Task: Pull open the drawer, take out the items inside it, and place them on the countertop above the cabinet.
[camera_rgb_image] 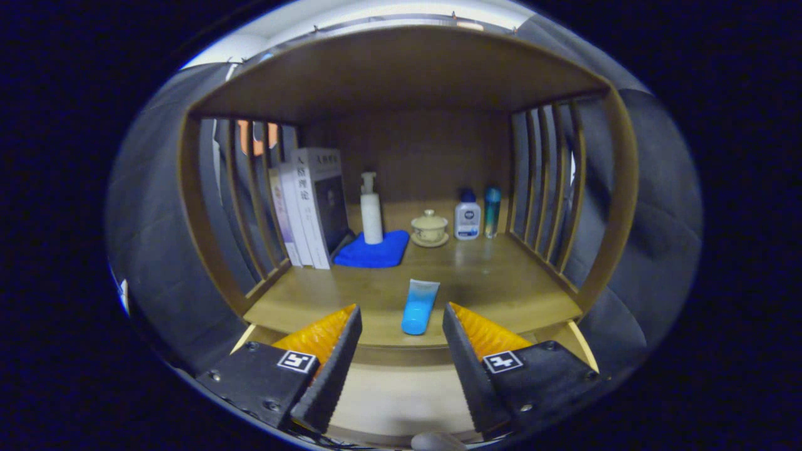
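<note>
A blue tube point(418, 307) lies on the wooden countertop point(501, 288), cap toward me, just ahead of my fingertips and in line with the gap between them. My gripper point(401, 316) is open, with nothing between its fingers. Below the countertop's front edge, the pale inside of the pulled-out drawer point(401, 388) shows between the fingers. A small rounded grey thing point(438, 441) peeks up at the very bottom of the drawer area; I cannot tell what it is.
On the countertop at the back stand several books point(310, 207), a white pump bottle point(371, 210) on a blue cloth point(373, 250), a lidded cup on a saucer point(430, 228), a white bottle point(467, 216) and a teal bottle point(492, 210). Slatted wooden sides point(551, 194) close in left and right.
</note>
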Motion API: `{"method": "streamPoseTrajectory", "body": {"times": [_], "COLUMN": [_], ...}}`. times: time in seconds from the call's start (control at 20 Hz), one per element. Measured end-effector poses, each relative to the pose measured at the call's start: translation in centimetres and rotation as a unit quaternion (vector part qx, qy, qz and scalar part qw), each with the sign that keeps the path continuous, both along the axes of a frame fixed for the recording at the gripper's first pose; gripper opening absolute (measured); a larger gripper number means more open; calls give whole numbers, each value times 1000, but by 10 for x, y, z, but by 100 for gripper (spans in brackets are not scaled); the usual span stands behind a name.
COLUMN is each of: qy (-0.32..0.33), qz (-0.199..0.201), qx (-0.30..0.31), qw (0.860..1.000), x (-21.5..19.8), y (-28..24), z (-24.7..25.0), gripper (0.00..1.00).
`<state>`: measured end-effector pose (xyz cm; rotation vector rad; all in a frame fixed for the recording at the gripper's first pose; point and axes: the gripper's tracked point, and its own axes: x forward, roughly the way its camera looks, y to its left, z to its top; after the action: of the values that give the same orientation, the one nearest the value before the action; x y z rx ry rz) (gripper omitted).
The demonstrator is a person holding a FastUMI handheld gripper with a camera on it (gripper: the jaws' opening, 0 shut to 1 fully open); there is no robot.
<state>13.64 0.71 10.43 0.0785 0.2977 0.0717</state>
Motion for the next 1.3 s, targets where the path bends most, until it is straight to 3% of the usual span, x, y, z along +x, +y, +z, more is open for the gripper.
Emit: {"method": "streamPoseTrajectory", "body": {"times": [0.15,0.4,0.5,0.65,0.95,1.2,1.3], "qy": [-60,-129,-158,-164,-161,-152,-138], "qz": [-6,-17,-2,3,-9,-41,-36], "qx": [2,-6,-2,0,-14,-49,-40], "qw": [998,991,987,986,987,986,989], "x": [-41,-104,-127,-152,-170,-164,-158], "y": [-6,-18,-13,-17,-36,-48,-41], "z": [11,13,14,-8,-64,-108,-127], "gripper": [100,100,100,100,100,100,100]}}
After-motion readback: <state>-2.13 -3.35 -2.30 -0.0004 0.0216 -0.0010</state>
